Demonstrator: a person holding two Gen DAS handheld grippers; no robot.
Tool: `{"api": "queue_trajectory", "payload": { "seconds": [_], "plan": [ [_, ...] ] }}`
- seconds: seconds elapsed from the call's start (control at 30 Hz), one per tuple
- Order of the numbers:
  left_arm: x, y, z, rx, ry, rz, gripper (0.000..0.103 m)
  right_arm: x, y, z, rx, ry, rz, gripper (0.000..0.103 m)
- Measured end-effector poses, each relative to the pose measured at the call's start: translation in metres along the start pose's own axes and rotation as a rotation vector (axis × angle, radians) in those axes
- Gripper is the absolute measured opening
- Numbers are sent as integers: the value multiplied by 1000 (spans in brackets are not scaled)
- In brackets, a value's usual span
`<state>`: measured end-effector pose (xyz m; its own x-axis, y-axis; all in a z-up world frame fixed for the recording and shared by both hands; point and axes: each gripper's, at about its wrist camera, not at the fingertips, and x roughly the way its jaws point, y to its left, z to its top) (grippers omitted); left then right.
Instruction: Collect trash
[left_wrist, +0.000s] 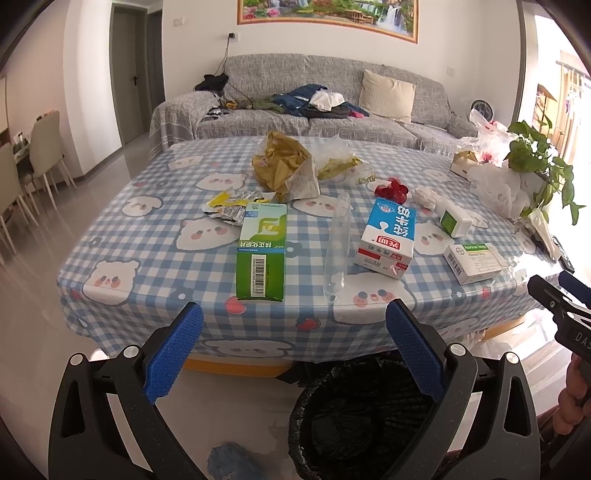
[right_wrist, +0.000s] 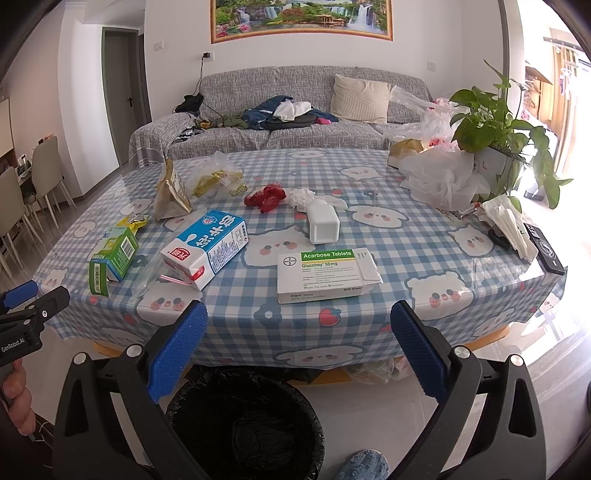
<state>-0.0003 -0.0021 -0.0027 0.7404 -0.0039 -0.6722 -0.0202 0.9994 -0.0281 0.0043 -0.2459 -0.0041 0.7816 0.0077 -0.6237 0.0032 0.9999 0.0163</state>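
So the trash is all spread over the desk (right_wrist: 369, 229) with the blue checked bear cloth. Nearest my right gripper (right_wrist: 299, 321) is a white Acarbose Tablets box (right_wrist: 325, 275), lying flat near the front edge. Nearest my left gripper (left_wrist: 293, 317) is a green carton (left_wrist: 262, 254) with a barcode, also flat. Between those two lie a clear plastic tube (left_wrist: 338, 251) and a blue-and-white milk carton (right_wrist: 207, 247) on its side, pink straw at its near end. Further back: one small white box (right_wrist: 323, 223), a red mesh wad (right_wrist: 266, 197), a crumpled white tissue (right_wrist: 303, 195), a gold foil bag (left_wrist: 280, 166), a clear bag (left_wrist: 340, 162) with yellow-green stuff inside, and some torn yellow wrappers (left_wrist: 229, 206).

Both my grippers hover just off the desk's front edge, level, pointing across it, fingers spread wide with nothing in them. The black-lined bin (right_wrist: 245, 424) sits on the floor right below them. A potted plant (right_wrist: 491, 122) stands at the far right corner among white plastic bags (right_wrist: 443, 177).
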Motion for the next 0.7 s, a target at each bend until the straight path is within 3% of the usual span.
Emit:
{"api": "queue_trajectory", "payload": {
  "seconds": [0.7],
  "plan": [
    [0, 2, -1, -11, 3, 2, 97, 1, -1, -1, 1, 1, 2, 95]
  ]
}}
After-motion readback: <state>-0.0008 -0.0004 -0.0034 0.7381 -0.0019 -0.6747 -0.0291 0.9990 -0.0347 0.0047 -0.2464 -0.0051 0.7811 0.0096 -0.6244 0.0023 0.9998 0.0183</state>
